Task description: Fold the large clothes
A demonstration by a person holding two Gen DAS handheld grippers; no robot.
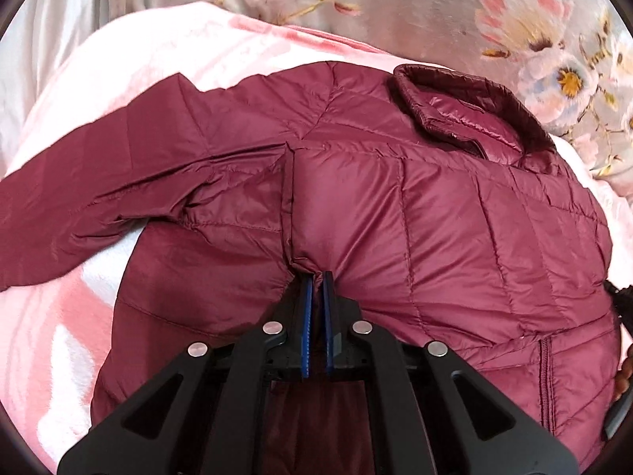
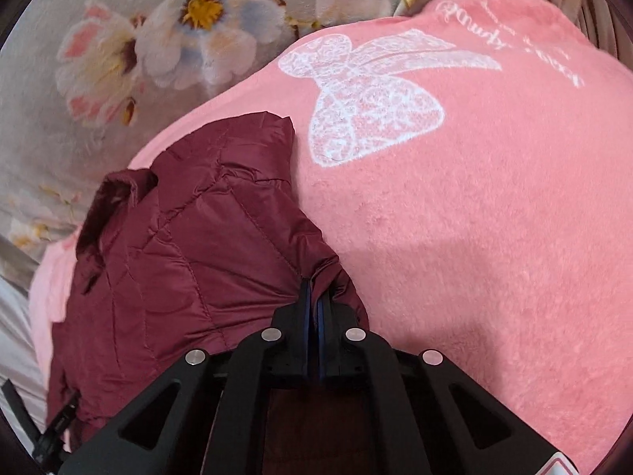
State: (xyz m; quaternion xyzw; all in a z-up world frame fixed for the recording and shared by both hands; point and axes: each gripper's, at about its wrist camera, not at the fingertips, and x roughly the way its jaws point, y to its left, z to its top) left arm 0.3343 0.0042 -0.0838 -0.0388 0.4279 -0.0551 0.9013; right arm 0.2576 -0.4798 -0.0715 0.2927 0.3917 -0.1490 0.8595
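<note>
I see a big fluffy pink blanket with a puffy dark red quilted jacket lying flat on it, one sleeve out to the side. My left gripper pinches a fold on the jacket's front, fingers nearly together. My right gripper pinches the jacket's edge beside the bare blanket.

Bed w/ grey floral sheet, pink & white flowers printed on it. Pink fleece blanket spread over the sheet, white butterfly print + white script nr its far edge. Maroon quilted jacket lies directly on the blanket, collar toward the sheet, one sleeve stretched out sideways.
</note>
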